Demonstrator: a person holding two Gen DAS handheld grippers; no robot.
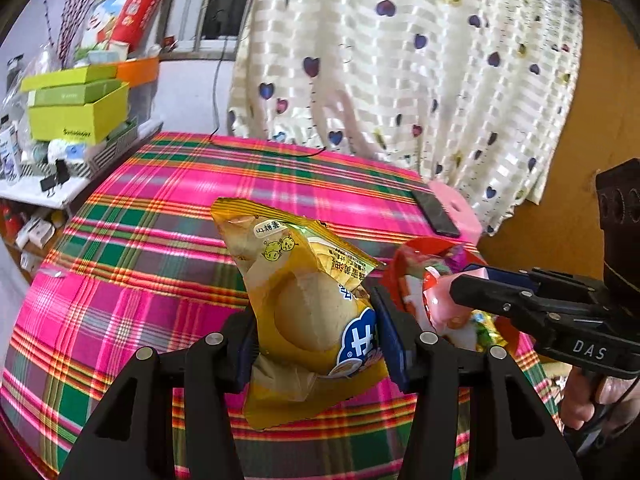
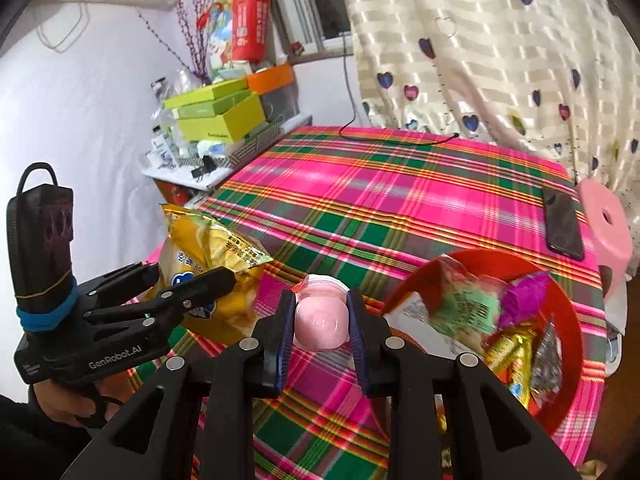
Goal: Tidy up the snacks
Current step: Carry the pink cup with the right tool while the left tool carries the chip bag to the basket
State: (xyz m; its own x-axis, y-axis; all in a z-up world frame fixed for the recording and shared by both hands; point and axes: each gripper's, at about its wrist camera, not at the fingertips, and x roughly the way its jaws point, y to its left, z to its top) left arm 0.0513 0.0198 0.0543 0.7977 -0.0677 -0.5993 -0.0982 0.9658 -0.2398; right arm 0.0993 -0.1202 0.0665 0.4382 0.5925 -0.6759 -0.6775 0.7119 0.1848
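My left gripper is shut on a yellow bread packet, held up above the plaid tablecloth. In the right wrist view the same left gripper and yellow packet hang at the left. My right gripper is shut on a small pink jelly cup, lifted over the cloth. The left wrist view shows the right gripper with the pink cup in front of the red bowl. The red bowl holds several wrapped snacks.
A black phone lies near the table's far right edge beside a pink stool. A black cable runs along the far edge. Green boxes crowd a shelf at the left. A heart-print curtain hangs behind.
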